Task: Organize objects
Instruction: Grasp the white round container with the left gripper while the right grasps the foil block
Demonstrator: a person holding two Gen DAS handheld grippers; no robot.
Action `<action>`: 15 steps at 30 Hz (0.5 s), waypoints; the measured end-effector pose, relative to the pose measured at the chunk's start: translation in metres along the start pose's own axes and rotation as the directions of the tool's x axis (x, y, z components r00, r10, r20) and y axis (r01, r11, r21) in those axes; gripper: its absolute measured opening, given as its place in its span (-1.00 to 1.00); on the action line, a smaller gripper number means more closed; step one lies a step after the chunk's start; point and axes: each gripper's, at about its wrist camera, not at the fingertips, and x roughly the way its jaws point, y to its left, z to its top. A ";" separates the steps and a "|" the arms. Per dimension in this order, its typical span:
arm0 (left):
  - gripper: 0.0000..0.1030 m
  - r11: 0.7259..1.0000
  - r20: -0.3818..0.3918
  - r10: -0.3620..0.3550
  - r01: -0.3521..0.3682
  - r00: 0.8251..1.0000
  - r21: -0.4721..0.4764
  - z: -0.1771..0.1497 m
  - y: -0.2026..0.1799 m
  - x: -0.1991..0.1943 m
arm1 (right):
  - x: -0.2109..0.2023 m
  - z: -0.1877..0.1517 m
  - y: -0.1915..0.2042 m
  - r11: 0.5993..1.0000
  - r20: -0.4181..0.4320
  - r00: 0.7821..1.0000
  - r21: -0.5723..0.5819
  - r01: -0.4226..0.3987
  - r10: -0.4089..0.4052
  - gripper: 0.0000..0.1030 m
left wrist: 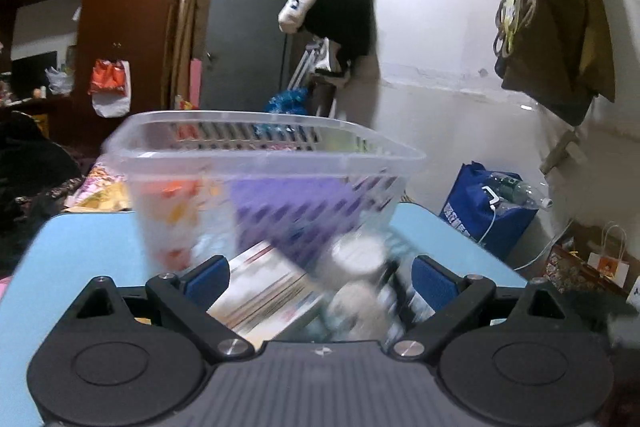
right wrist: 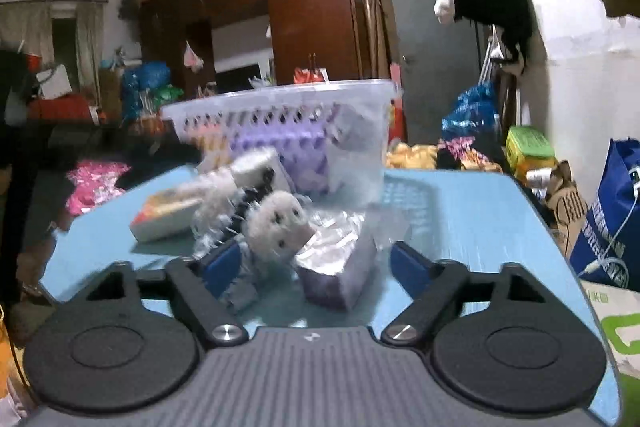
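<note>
Both grippers' jaws stand apart, empty: left gripper (left wrist: 320, 277), right gripper (right wrist: 316, 261). On the blue table (right wrist: 460, 227), blurred small boxes (right wrist: 340, 267) lie at twelve o'clock; beyond them, a clear slotted basket (right wrist: 280, 115).

Clear slotted plastic basket (right wrist: 280, 119) sits on light-blue table (right wrist: 472, 223), far side. Purple item (right wrist: 276, 151) inside it. In front: flat printed box (right wrist: 160, 215) left, white fuzzy plug-shaped item (right wrist: 280, 219) middle, foil-topped purple pack (right wrist: 340, 267) right of it, nearest.
</note>
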 end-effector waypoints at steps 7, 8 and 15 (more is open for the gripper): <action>0.87 0.999 -0.125 0.042 -0.043 0.991 -0.005 0.018 -0.023 0.048 | 0.014 -0.002 -0.003 1.000 -0.040 0.999 -0.014 0.014 -0.015 0.31; 0.87 0.999 -0.142 0.053 -0.054 0.988 -0.001 0.018 -0.025 0.053 | 0.014 -0.002 -0.003 1.000 -0.042 0.999 -0.016 0.016 -0.017 0.31; 0.52 0.994 -0.197 0.108 -0.113 0.974 -0.012 0.015 -0.022 0.070 | 0.021 -0.003 -0.003 1.000 -0.060 0.998 -0.012 0.025 -0.026 -0.07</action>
